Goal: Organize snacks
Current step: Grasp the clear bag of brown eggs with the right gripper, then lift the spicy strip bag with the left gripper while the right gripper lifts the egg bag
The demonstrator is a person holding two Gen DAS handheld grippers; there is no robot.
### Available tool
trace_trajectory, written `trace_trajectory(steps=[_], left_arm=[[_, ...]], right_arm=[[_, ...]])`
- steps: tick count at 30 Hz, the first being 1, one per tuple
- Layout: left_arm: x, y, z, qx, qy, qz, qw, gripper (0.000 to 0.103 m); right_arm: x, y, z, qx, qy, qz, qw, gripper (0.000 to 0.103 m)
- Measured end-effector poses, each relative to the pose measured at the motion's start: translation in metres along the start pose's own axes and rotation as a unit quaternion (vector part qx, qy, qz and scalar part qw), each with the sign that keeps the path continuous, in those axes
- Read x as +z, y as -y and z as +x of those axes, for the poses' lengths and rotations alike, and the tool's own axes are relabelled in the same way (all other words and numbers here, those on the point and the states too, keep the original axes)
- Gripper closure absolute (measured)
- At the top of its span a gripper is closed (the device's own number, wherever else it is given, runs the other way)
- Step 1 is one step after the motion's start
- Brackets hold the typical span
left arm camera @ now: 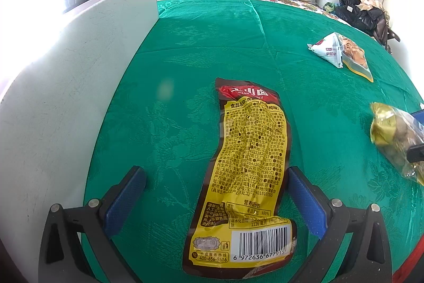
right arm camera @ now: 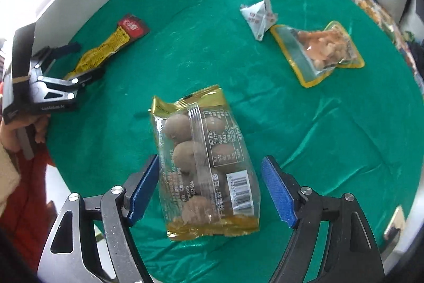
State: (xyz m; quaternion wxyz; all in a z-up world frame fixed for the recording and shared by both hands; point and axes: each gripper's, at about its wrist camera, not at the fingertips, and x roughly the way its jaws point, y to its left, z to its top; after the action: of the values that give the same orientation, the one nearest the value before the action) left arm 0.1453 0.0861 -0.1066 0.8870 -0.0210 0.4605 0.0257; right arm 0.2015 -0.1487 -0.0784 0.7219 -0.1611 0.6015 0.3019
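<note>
Left gripper (left arm camera: pixel 217 203) spread wide, straddling long yellow snack pouch (left arm camera: pixel 246 177) flat on green cloth (left arm camera: pixel 185 44); right gripper (right arm camera: pixel 209 190) spread around gold-edged ball-snack bag (right arm camera: pixel 206 163), seemingly not yet touching. Centre each pack, close gently across width, avoid snagging cloth

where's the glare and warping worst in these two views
Left wrist view: blown-out window light washes the upper left, over the white board; fisheye bulges the green cloth into a dome. Right wrist view: same glare at top left; the egg packet shows soft reflections, edges curve strongly.
</note>
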Motion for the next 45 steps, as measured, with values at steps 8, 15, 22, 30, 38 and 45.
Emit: trace_trajectory(steps=[8, 15, 22, 30, 38, 45], left_arm=[[0.000, 0.000, 0.000, 0.001, 0.000, 0.000, 1.0000, 0.000], [0.001, 0.001, -0.001, 0.001, 0.000, -0.001, 1.0000, 0.000], [0.001, 0.001, 0.000, 0.001, 0.000, -0.001, 1.0000, 0.000], [0.002, 0.001, 0.000, 0.001, 0.001, -0.001, 1.0000, 0.000], [0.002, 0.001, 0.001, 0.002, 0.001, -0.001, 1.0000, 0.000], [0.002, 0.000, 0.001, 0.002, 0.001, -0.001, 1.0000, 0.000]], right_arm=[[-0.027, 0.018, -0.008, -0.037, 0.064, 0.118, 0.990, 0.036], [-0.073, 0.092, -0.050, -0.158, 0.140, 0.268, 0.940, 0.032], [-0.108, 0.116, -0.022, -0.149, 0.123, 0.301, 0.934, 0.022], [-0.124, 0.107, -0.021, -0.176, 0.186, 0.276, 0.926, 0.007], [-0.114, 0.105, -0.005, -0.181, 0.200, 0.276, 0.922, 0.007], [-0.114, 0.105, -0.005, -0.180, 0.200, 0.276, 0.923, 0.007]])
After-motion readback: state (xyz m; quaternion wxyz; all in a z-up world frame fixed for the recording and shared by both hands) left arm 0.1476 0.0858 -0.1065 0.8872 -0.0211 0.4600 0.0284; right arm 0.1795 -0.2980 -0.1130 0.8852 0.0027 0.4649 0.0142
